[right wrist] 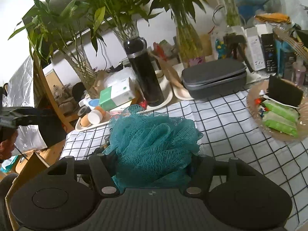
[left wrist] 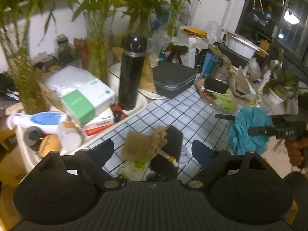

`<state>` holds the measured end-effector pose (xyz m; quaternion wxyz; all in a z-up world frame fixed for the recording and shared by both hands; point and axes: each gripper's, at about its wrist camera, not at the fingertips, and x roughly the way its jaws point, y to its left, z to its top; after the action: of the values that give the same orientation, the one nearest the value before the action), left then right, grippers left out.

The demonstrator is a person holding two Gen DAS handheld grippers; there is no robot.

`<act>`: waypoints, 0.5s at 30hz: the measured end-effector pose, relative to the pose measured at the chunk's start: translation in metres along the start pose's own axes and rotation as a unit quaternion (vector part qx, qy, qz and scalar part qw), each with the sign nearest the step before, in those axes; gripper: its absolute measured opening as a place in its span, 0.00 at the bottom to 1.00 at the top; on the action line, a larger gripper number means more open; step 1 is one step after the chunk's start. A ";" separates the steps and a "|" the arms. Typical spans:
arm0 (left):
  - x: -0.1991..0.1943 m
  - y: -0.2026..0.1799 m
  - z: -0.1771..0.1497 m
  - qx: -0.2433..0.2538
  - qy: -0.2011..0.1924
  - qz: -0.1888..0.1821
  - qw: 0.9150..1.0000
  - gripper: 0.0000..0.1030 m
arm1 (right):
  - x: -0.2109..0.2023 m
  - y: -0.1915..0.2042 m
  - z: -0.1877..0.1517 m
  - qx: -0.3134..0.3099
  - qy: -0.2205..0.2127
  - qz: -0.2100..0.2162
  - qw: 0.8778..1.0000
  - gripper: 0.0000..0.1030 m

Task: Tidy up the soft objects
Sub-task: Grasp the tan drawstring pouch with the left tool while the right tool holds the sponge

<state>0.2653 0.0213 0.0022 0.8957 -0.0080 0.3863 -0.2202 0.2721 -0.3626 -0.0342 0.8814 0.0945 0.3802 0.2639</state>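
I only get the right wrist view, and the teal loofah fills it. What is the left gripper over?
Observer: The left gripper hangs open over a burlap pouch on the checked cloth.
Operator: Anything else there?
Observer: A black sponge lies against the pouch, partly under its beaded drawstring.
Operator: How is my grip on the loofah?
Observer: In the left wrist view, the right gripper has one finger on each side of the loofah, pinching it.

Black flask (right wrist: 143,71) upright beside grey case (right wrist: 213,78).
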 end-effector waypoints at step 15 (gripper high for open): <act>0.107 0.020 0.037 -0.122 0.144 -0.020 0.982 0.61 | -0.018 0.007 -0.012 0.006 -0.036 0.004 0.999 0.64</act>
<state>0.3631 -0.0096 -0.0493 0.8182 -0.0928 0.5352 -0.1884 0.2503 -0.3668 -0.0284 0.8929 0.1113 0.3493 0.2615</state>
